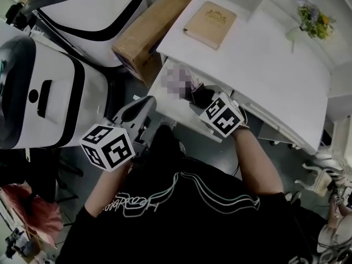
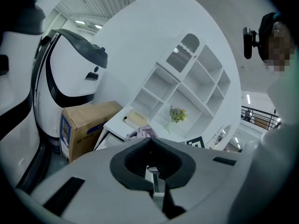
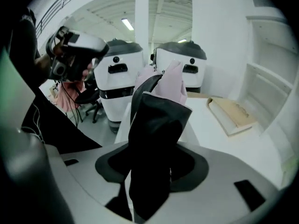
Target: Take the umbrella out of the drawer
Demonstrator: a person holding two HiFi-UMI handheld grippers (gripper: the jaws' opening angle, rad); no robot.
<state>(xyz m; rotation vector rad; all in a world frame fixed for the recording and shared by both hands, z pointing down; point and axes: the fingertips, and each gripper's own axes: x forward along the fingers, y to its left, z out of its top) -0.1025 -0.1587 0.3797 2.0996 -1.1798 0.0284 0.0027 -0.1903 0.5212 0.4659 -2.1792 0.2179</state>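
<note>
the right claw grips the folded umbrella by its dark end; the left claw is closed, empty. the umbrella looks light, its cloth soft; the stiff core likely holds best.

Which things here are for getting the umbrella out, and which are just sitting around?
For the job:
umbrella, gripped in the right claw
drawer
left claw, shut with nothing in it

Just lying about:
book
cardboard box
flowers
white machines
</note>
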